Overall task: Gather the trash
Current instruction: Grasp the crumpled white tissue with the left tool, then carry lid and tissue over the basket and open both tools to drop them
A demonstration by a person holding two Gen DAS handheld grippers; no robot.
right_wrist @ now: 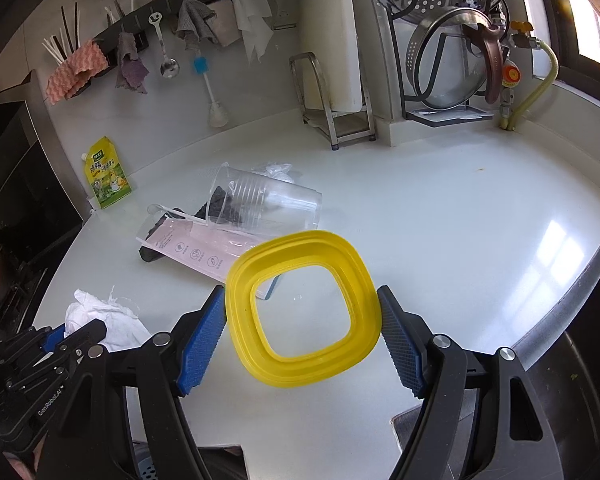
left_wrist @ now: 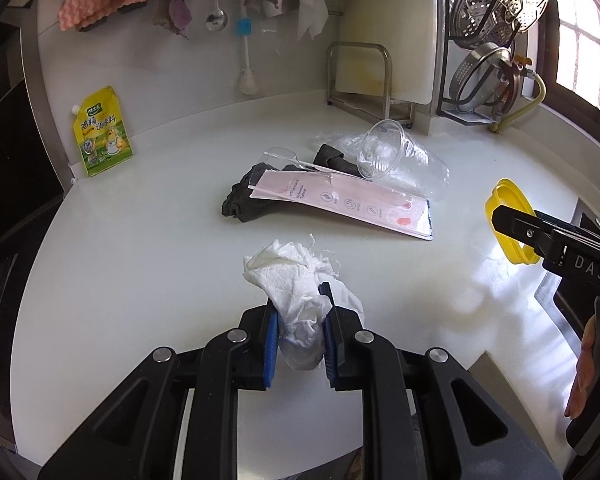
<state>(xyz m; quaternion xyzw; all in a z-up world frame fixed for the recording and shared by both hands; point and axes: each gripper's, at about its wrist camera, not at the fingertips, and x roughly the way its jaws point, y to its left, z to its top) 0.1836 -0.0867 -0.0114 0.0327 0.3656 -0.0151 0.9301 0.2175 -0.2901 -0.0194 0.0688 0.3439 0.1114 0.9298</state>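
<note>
A crumpled white tissue (left_wrist: pixel 288 268) is pinched between the blue pads of my left gripper (left_wrist: pixel 298 296), just above the white counter (left_wrist: pixel 140 260). The right wrist view shows the tissue (right_wrist: pixel 96 312) and the left gripper (right_wrist: pixel 76 330) at lower left. My right gripper (right_wrist: pixel 302 292) is shut on a yellow square lid frame (right_wrist: pixel 300 248), with a pad against each side. The left wrist view has this gripper (left_wrist: pixel 508 224) and lid (left_wrist: pixel 508 190) at the right edge. Further back lie stacked clear plastic cups (left_wrist: pixel 384 156), a clear spoon (left_wrist: pixel 284 156) and a pink flat packet (left_wrist: pixel 340 200).
A dark cloth (left_wrist: pixel 240 200) lies under the packet. A yellow seasoning pouch (left_wrist: pixel 102 132) leans at the back left. A cutting-board rack (left_wrist: pixel 360 76) and a pot-lid rack (left_wrist: pixel 484 80) stand along the back wall. Cloths and utensils hang above. The counter's edge (left_wrist: pixel 556 292) runs at the right.
</note>
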